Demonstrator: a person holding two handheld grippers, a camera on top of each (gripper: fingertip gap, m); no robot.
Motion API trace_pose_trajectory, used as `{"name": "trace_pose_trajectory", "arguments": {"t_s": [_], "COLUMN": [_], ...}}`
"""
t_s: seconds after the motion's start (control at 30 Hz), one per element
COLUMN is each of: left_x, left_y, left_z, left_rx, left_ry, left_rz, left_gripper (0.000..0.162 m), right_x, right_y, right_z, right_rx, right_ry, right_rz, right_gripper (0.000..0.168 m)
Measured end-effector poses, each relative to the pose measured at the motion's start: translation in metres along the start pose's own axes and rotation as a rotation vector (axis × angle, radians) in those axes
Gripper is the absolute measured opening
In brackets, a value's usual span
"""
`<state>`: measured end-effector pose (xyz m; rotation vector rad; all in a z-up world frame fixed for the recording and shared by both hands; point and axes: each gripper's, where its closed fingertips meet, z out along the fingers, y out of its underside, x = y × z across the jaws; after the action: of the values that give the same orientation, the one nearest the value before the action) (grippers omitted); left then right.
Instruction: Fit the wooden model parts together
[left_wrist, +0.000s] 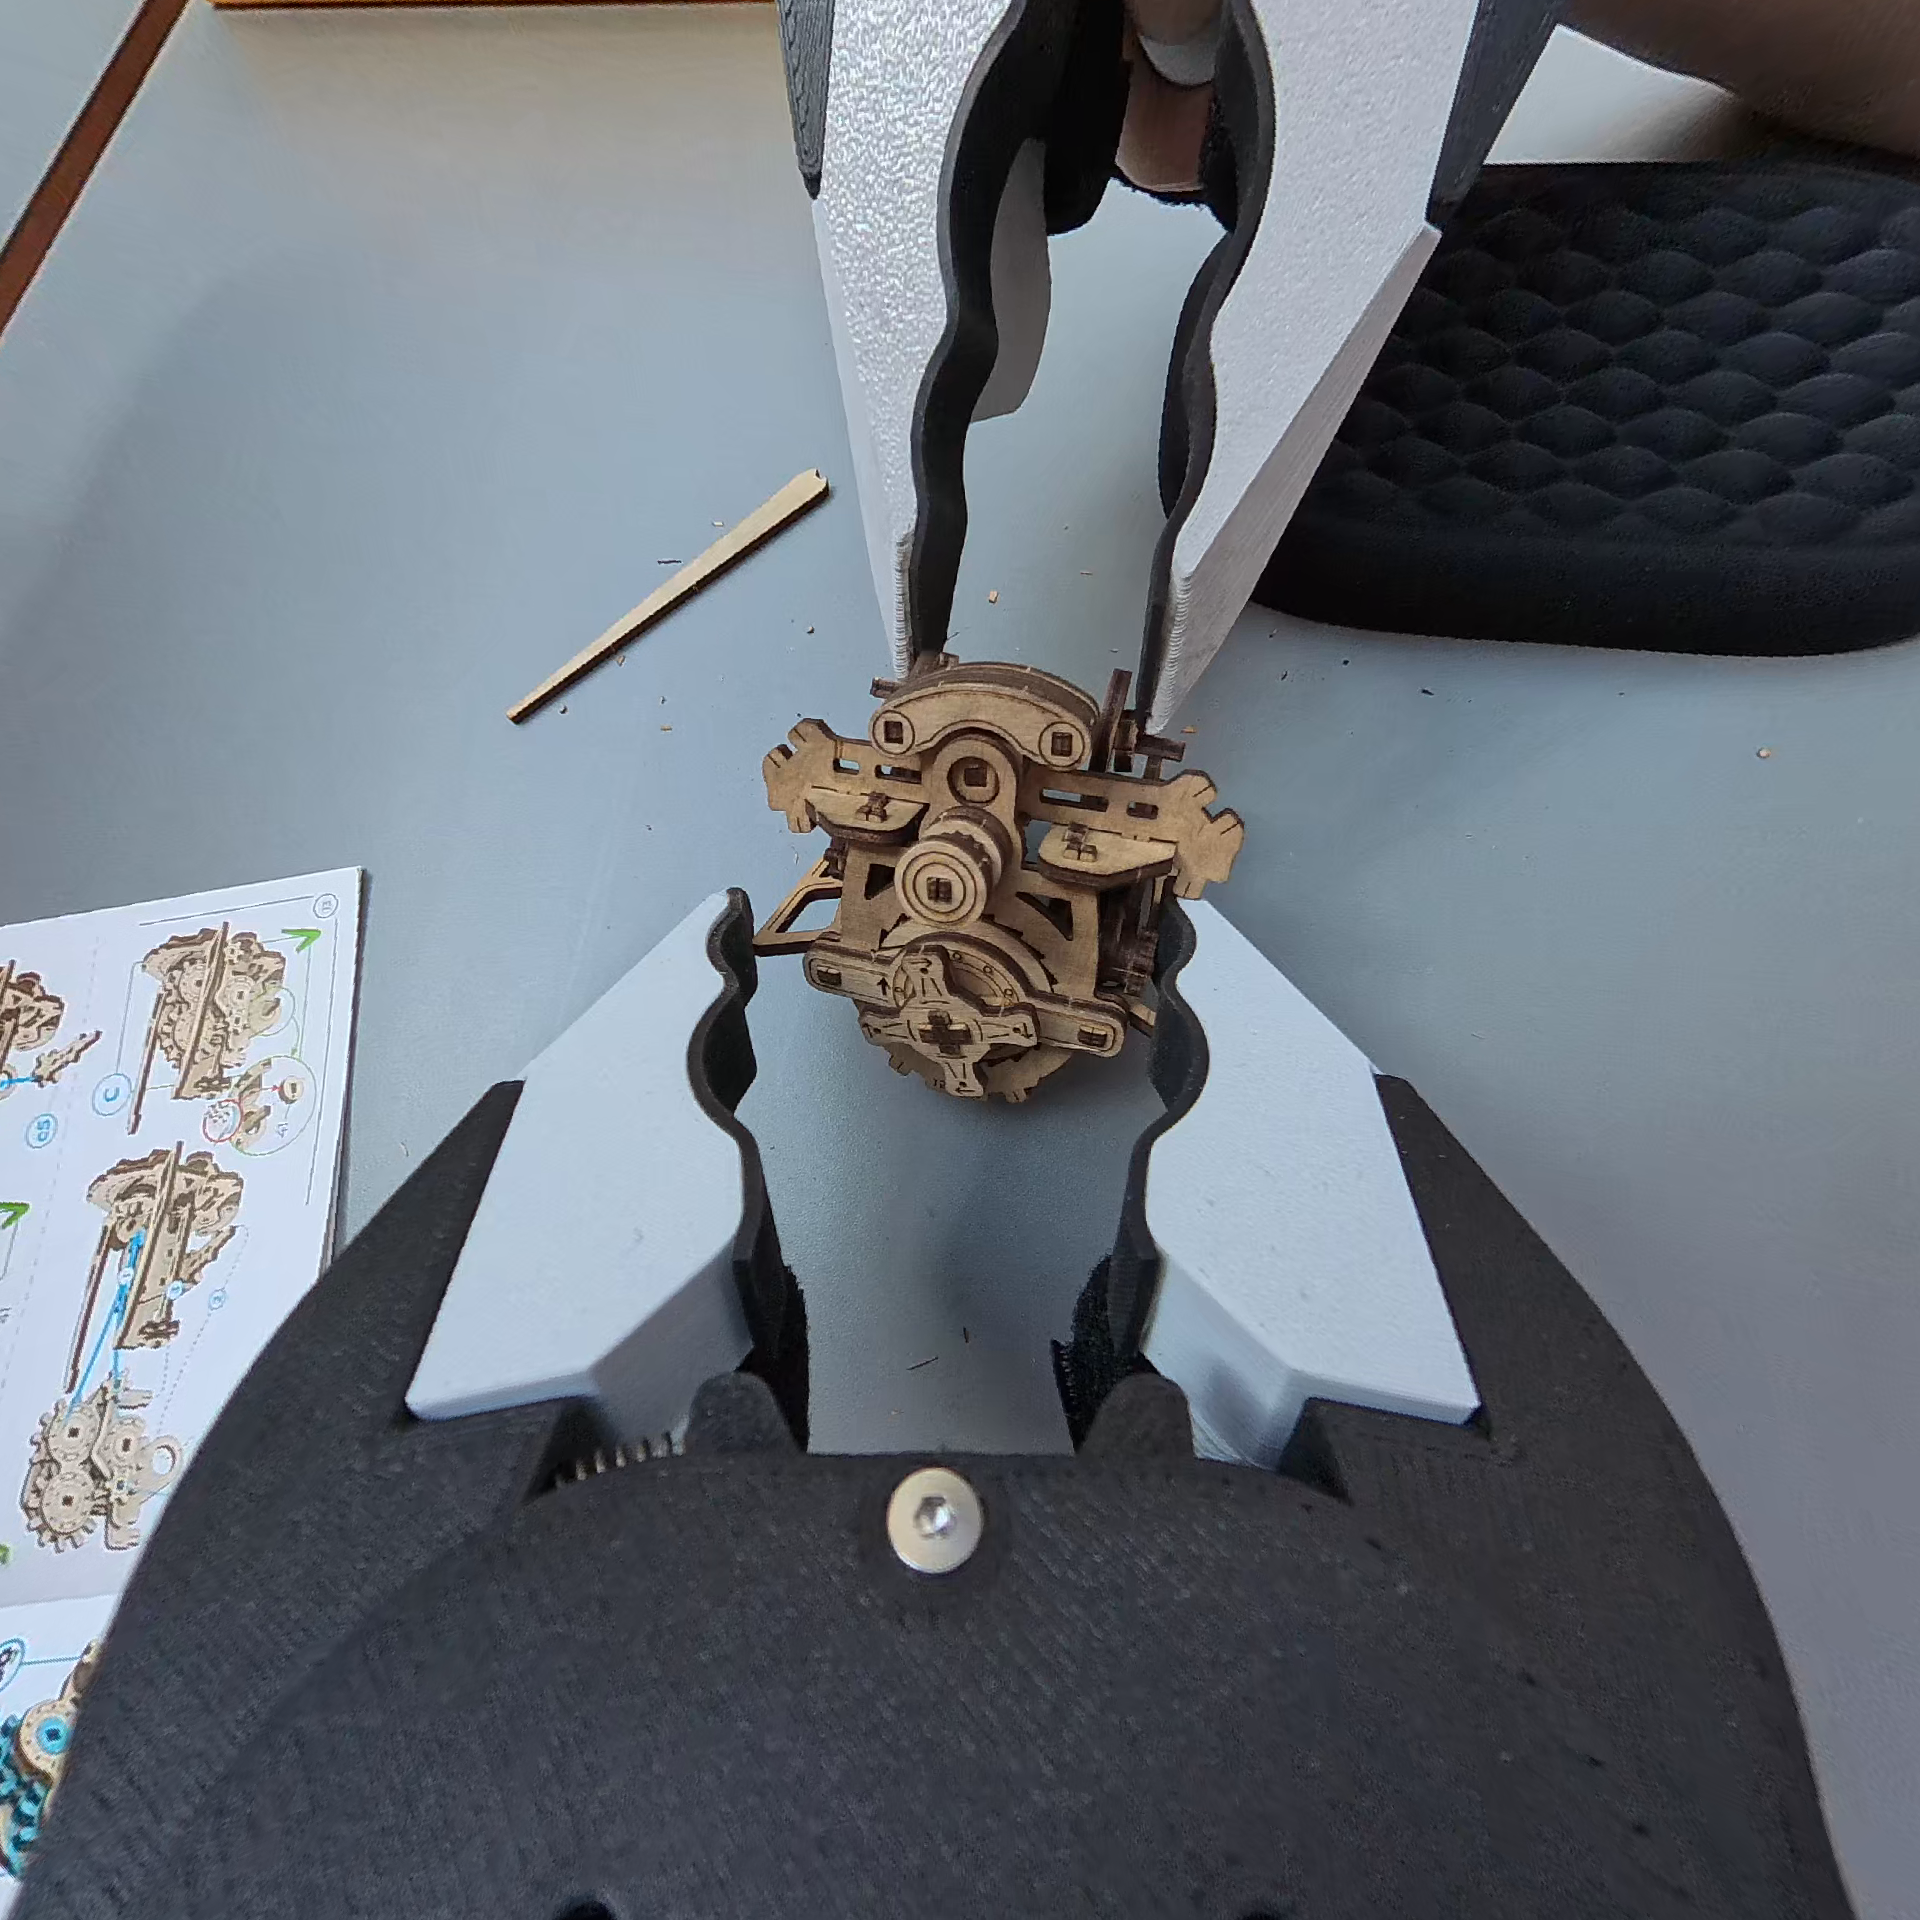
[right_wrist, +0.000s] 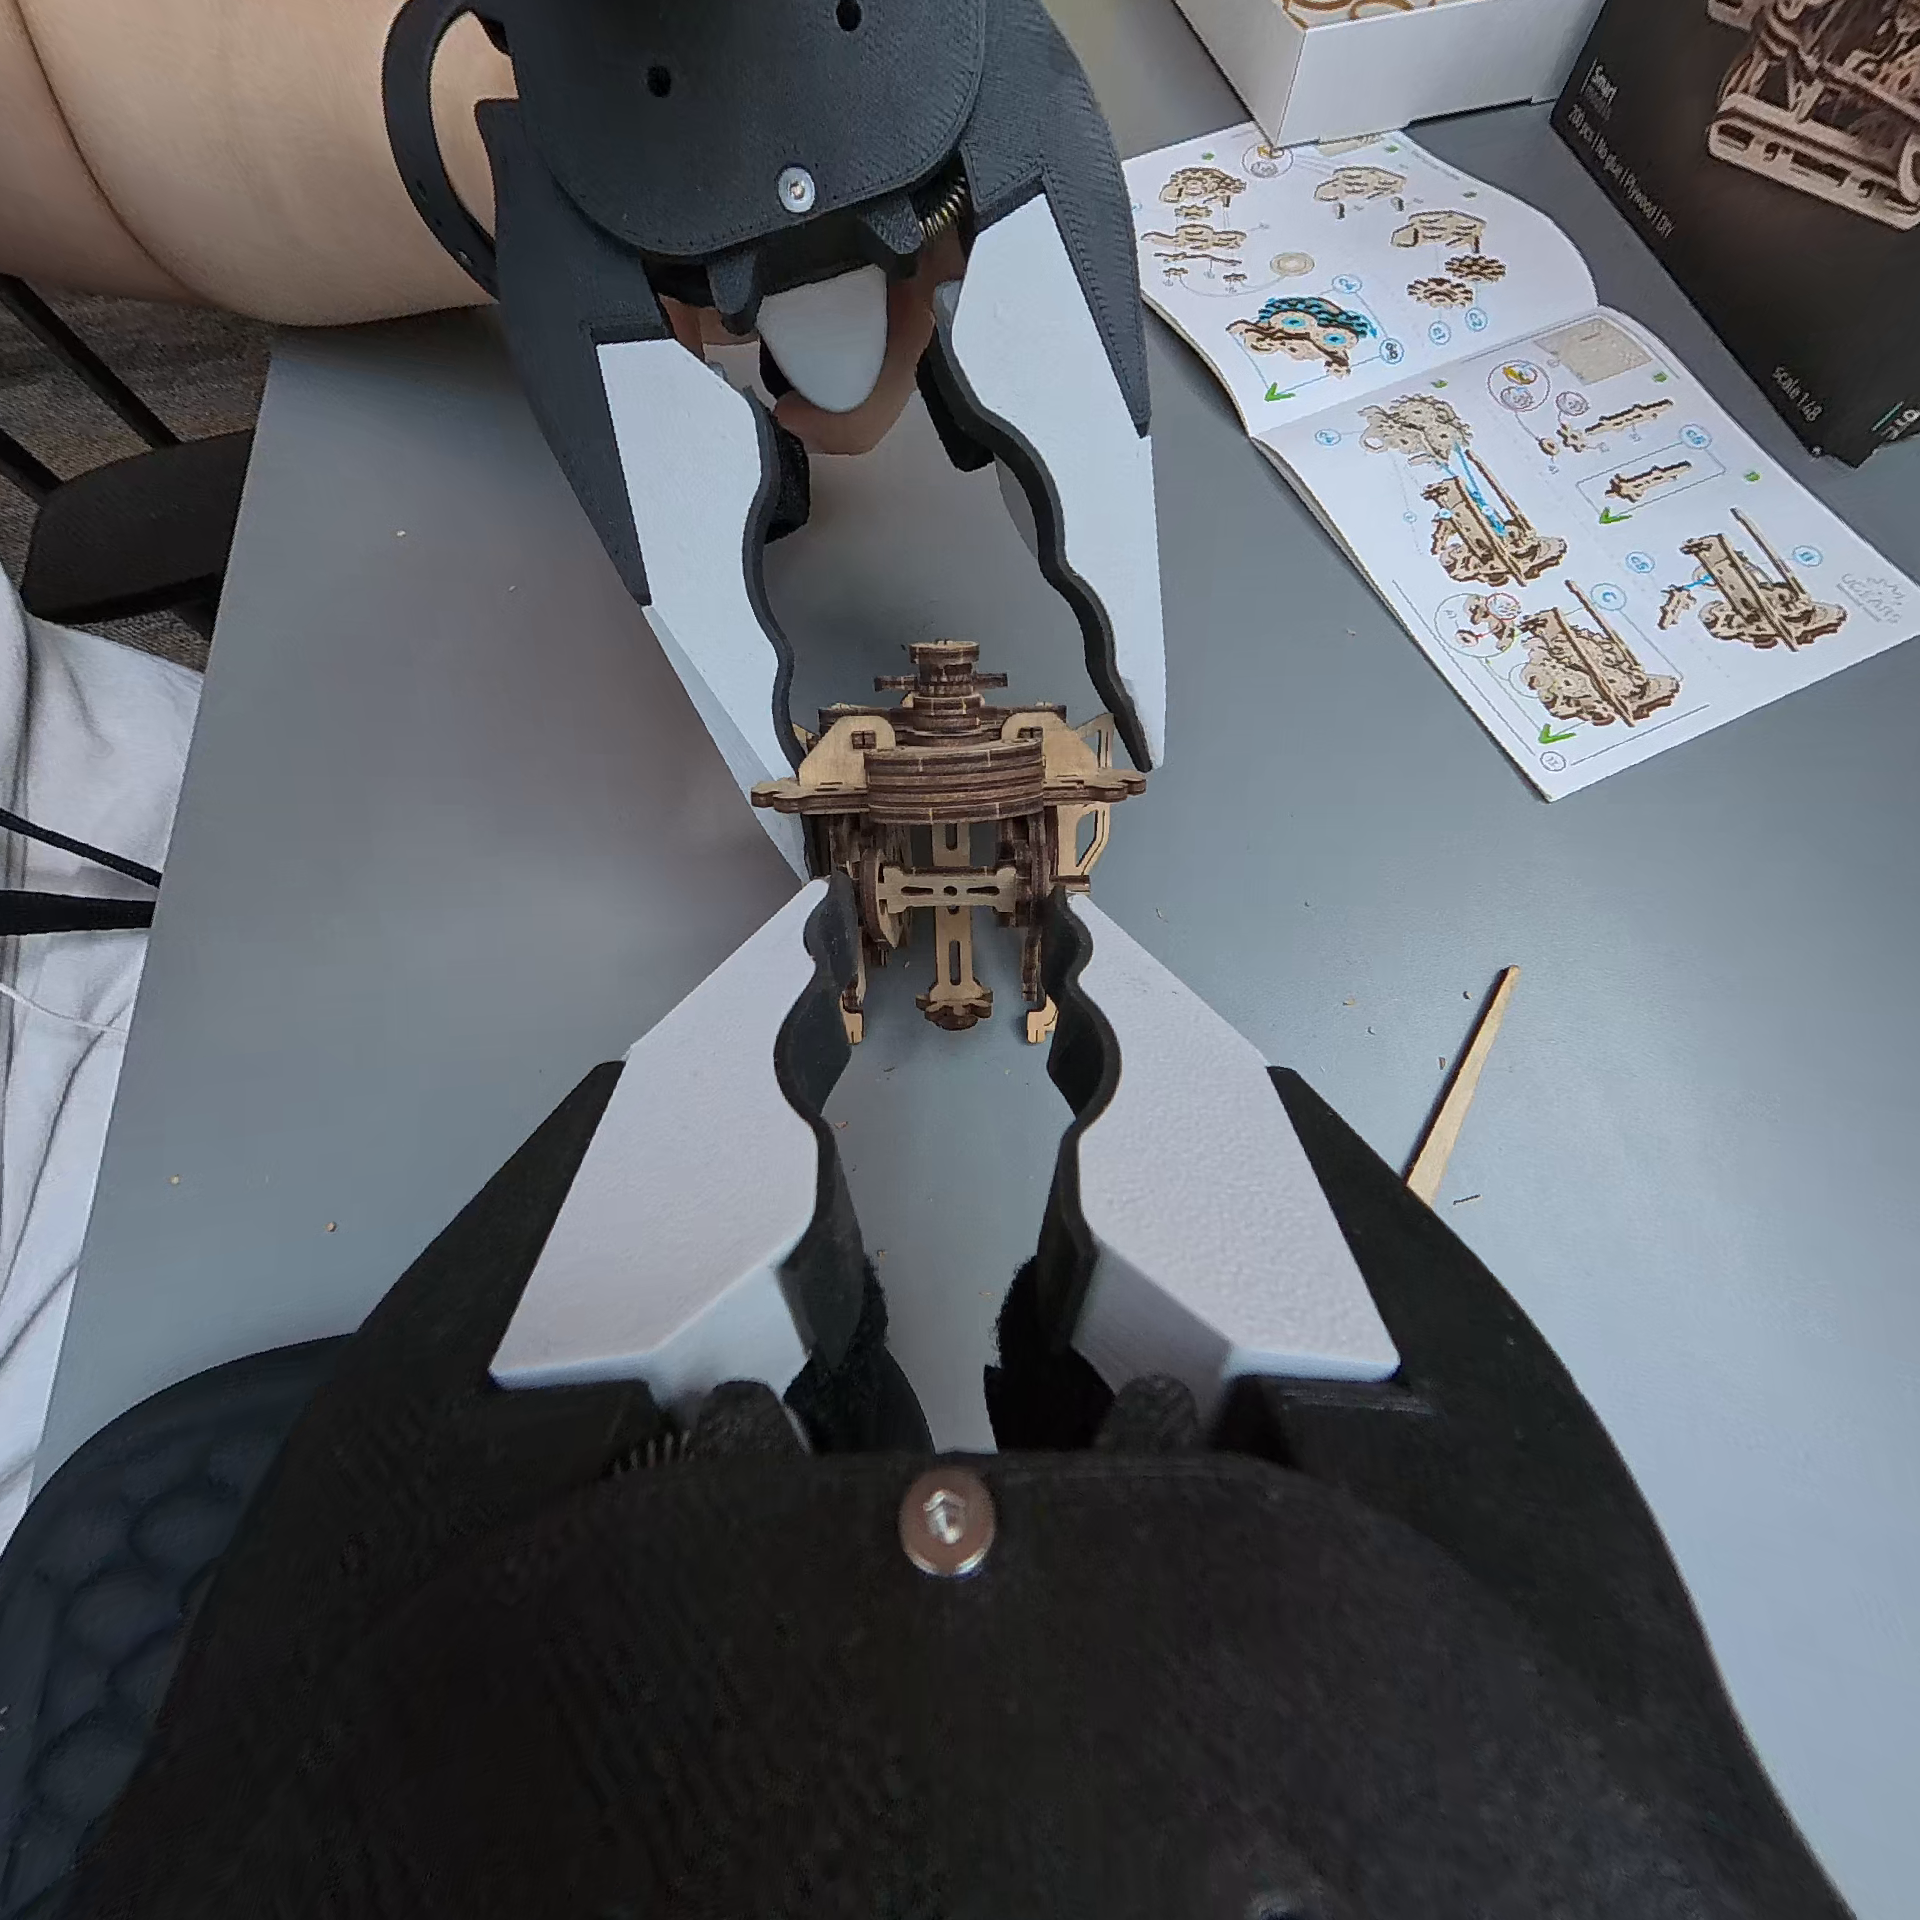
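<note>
A small wooden model (left_wrist: 987, 883) of gears and laser-cut plates hangs over the grey table (left_wrist: 312, 468) between both grippers. My left gripper (left_wrist: 951, 925) reaches from the bottom of the left wrist view. Its fingers press the model's near sides, one on a thin side strut. My right gripper (left_wrist: 1039, 686) comes down from the top and pinches the model's far end. In the right wrist view my right gripper (right_wrist: 951, 920) is shut on the model (right_wrist: 945, 821). The left gripper (right_wrist: 961, 748) closes on its far end. A loose wooden stick (left_wrist: 665, 597) lies on the table.
An open instruction booklet (right_wrist: 1558, 468) lies at the right, with a white box (right_wrist: 1351, 62) and a black box (right_wrist: 1766, 208) behind it. A black mesh cushion (left_wrist: 1610, 416) sits at the table edge. The stick (right_wrist: 1455, 1091) lies right of my right gripper. Wood crumbs dot the table. Less than 4 cm separates the two grippers' tips. From either gripper's tips it is about 11 cm to the loose wooden stick (left_wrist: 665, 597). It is also in sight in the right wrist view (right_wrist: 1432, 1141).
</note>
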<state>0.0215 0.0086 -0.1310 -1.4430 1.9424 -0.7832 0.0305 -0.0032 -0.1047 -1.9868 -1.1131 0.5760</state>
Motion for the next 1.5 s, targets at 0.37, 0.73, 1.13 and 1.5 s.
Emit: {"name": "trace_pose_trajectory", "arguments": {"t_s": [0.37,0.73,1.13,1.5], "left_x": [-0.0019,-0.0025,-0.0039,-0.0040], "left_y": [-0.0023,-0.0018,-0.0041,-0.0041], "left_z": [-0.0019,-0.0014,-0.0029,-0.0030], "left_rx": [0.001,-0.024,-0.021,-0.025], "left_ry": [0.002,-0.034,-0.068,-0.073], "left_rz": [-0.020,-0.001,0.047,0.049], "left_gripper": [0.076,0.076,0.076,0.076], "right_x": [0.0031,0.0010,0.0018,0.0015], "right_y": [-0.0001,0.0006,-0.0008,-0.0007], "right_z": [-0.0006,0.0055,0.0036,0.0039], "right_rx": [0.042,0.007,0.007,-0.003], "right_ry": [-0.065,-0.039,-0.013,0.011], "right_rz": [0.120,0.161,0.125,0.109], "right_gripper": [0.038,0.042,0.038,0.038]}}
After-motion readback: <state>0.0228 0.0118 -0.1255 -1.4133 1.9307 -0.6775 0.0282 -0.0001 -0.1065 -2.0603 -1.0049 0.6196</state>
